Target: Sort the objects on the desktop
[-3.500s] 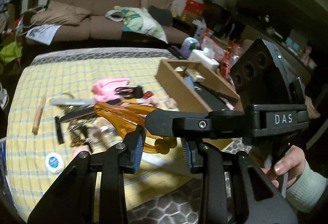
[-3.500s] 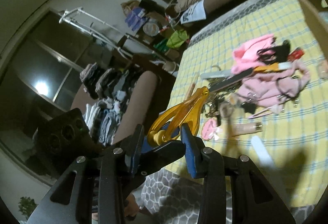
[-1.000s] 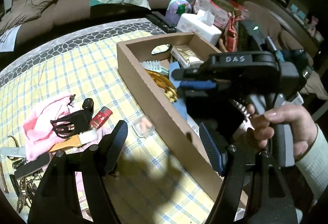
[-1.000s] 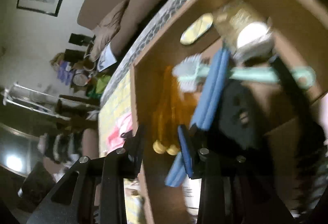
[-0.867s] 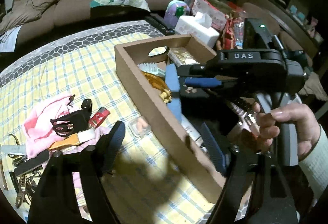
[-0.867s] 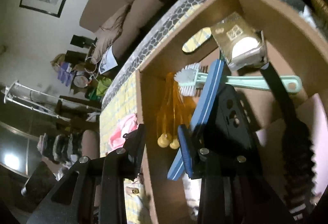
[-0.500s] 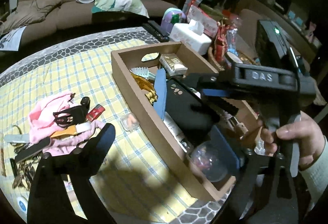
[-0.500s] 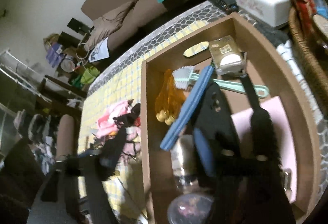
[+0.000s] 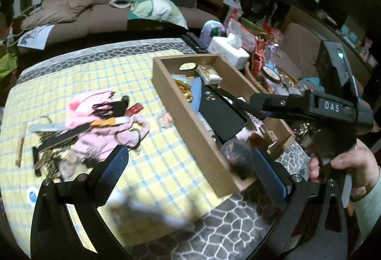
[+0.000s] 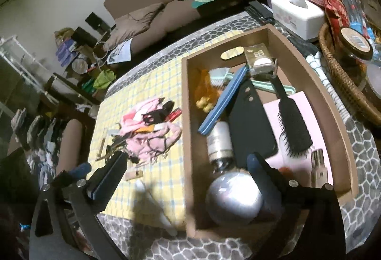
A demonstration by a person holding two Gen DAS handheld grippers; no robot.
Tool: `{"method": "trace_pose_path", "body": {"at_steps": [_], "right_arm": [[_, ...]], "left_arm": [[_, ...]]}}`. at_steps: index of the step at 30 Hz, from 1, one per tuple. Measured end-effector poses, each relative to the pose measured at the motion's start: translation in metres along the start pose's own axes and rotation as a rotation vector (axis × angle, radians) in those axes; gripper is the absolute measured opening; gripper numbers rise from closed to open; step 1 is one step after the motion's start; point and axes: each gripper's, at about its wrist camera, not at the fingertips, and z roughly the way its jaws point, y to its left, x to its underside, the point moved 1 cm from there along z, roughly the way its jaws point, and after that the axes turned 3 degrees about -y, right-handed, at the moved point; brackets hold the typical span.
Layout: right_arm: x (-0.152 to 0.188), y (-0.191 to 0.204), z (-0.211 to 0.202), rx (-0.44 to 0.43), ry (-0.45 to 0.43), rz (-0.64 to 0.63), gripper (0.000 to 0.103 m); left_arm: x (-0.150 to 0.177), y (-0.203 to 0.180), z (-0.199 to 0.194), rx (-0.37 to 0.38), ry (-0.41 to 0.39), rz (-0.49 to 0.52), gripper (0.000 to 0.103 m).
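Note:
The orange hair clip [image 10: 204, 91] lies at the far left of the brown wooden box [image 10: 188, 117], beside a blue file [image 10: 223, 100], a black phone case [image 10: 252, 126] and a black hairbrush [image 10: 293, 126]. My right gripper [image 10: 185, 164] hangs above the box's near corner, its jaws opening wide with nothing held; a silver ball [image 10: 234, 198] sits below them. My left gripper [image 9: 190, 172] hovers over the yellow checked cloth and the box wall [image 9: 190, 126], jaws also opening and empty. A pink cloth pile [image 9: 100, 126] with small items lies to the left.
A tissue box [image 10: 297, 15] and a wicker basket [image 10: 345, 84] stand right of the box. A small clear case [image 9: 166, 119] lies by the box wall, a round floss case [image 9: 32, 194] near the front left. A brown sofa [image 9: 95, 10] stands behind the table.
Both grippers have pulled back and up from the box and their jaws have spread wide. The orange clip, held earlier, now lies in the box.

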Motion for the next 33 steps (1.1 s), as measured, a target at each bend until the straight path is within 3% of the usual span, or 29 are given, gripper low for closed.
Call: {"method": "trace_pose_path", "body": {"at_steps": [12, 16, 20, 26, 29, 31, 33], "right_arm": [[0.051, 0.075, -0.008, -0.019, 0.041, -0.129, 0.103], [0.055, 0.091, -0.014, 0.014, 0.011, -0.171, 0.103], [0.039, 0.081, -0.011, 0.136, -0.031, -0.183, 0.103], [0.009, 0.033, 0.023, 0.241, 0.022, -0.115, 0.101], [-0.002, 0.011, 0.045, 0.262, 0.068, -0.089, 0.083], [-0.005, -0.005, 0.062, 0.262, 0.108, -0.067, 0.061], [-0.008, -0.022, 0.077, 0.219, 0.136, -0.006, 0.058]], "left_arm": [[0.032, 0.044, -0.079, -0.070, -0.067, -0.081, 0.103], [0.044, 0.061, -0.095, -0.105, -0.075, -0.087, 0.103], [0.055, 0.077, -0.098, -0.129, -0.069, -0.096, 0.103], [0.060, 0.095, -0.080, -0.148, -0.060, -0.106, 0.103], [0.058, 0.100, -0.067, -0.148, -0.055, -0.107, 0.103], [0.053, 0.101, -0.055, -0.115, -0.054, -0.119, 0.103], [0.044, 0.098, -0.043, -0.068, -0.055, -0.128, 0.103]]}}
